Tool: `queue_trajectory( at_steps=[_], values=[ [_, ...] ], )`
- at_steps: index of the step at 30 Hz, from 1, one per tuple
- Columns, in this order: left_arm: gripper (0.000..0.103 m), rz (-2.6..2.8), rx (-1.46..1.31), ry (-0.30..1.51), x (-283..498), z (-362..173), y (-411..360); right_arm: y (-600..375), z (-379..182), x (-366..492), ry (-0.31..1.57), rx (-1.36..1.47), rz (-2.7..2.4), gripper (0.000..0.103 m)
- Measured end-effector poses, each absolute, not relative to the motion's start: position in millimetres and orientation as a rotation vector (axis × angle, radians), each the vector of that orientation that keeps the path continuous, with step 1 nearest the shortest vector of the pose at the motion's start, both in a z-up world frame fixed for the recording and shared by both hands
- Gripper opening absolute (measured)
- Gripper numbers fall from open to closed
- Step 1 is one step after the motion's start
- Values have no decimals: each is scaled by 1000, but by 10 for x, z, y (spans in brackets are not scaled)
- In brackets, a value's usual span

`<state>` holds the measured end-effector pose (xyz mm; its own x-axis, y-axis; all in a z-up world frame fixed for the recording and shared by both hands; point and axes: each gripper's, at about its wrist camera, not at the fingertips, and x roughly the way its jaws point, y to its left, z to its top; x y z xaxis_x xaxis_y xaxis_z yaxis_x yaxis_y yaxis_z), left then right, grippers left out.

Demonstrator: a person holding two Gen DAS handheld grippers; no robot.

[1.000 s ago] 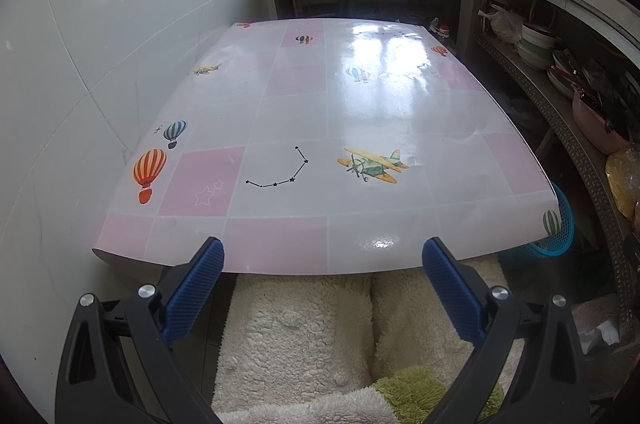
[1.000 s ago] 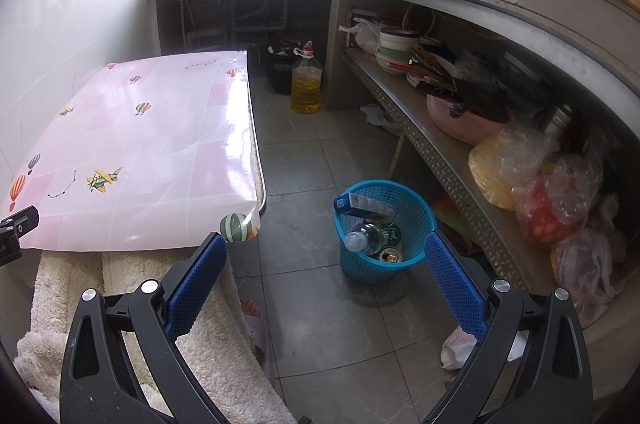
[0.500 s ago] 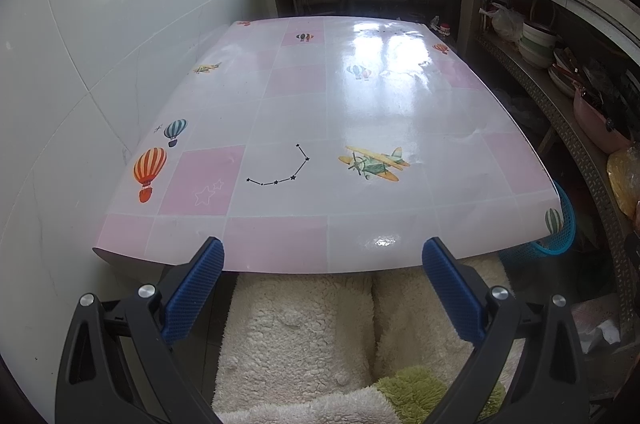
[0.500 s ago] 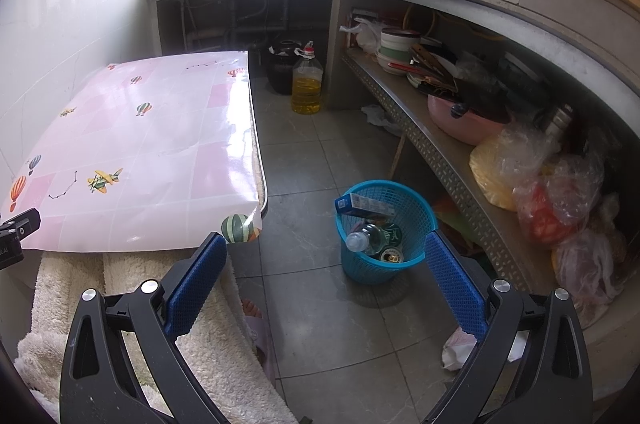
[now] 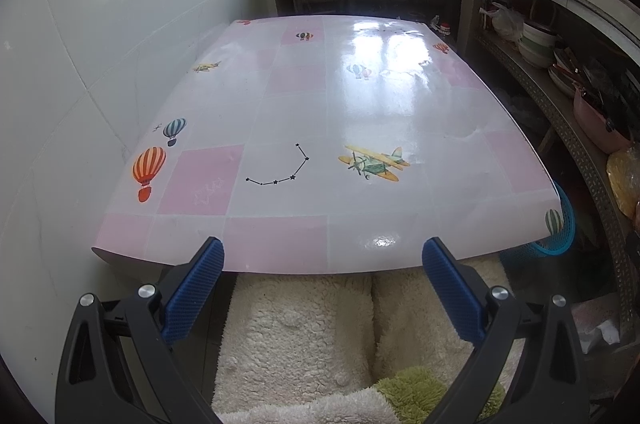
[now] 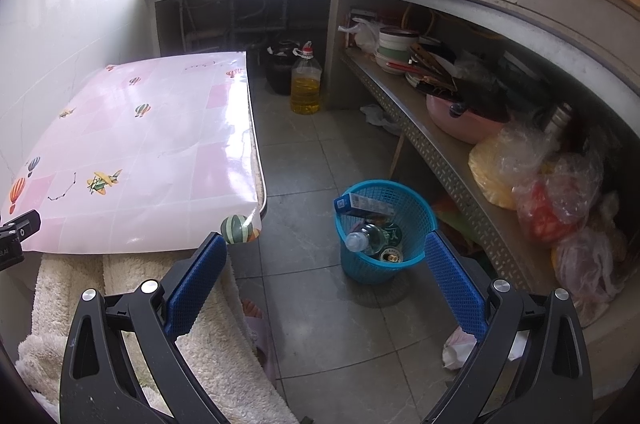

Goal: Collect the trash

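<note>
A blue mesh waste basket (image 6: 412,212) stands on the grey tiled floor right of the table. Inside it lie a blue carton (image 6: 362,204), a clear plastic bottle (image 6: 362,238) and a can (image 6: 390,256). My right gripper (image 6: 326,258) hangs open above the floor, just short of the basket, holding nothing. My left gripper (image 5: 323,262) is open at the near edge of the table (image 5: 320,128), whose pink and white patterned cover carries no objects. Only the basket's rim (image 5: 566,232) peeks out past the table corner in the left wrist view.
A cream fluffy blanket (image 5: 304,336) lies below the table's near edge. White tiled wall runs along the left. A low shelf (image 6: 436,144) with bowls, a pink basin and plastic bags lines the right. An oil jug (image 6: 306,84) stands on the floor farther back. Crumpled paper (image 6: 458,344) lies near the shelf foot.
</note>
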<state>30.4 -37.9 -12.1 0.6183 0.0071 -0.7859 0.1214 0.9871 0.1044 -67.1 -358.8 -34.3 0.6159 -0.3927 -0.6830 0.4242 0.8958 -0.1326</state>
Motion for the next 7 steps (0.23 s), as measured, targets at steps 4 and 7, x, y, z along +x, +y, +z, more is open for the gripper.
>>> queue_trajectory(
  at_steps=[4, 7],
  values=[
    [97, -63, 153, 907, 326, -119, -378, -3578, -359, -679, 777, 49, -474, 95],
    [97, -62, 148, 910, 355, -118, -363, -3588, -367, -675, 776, 47, -475, 95]
  ],
)
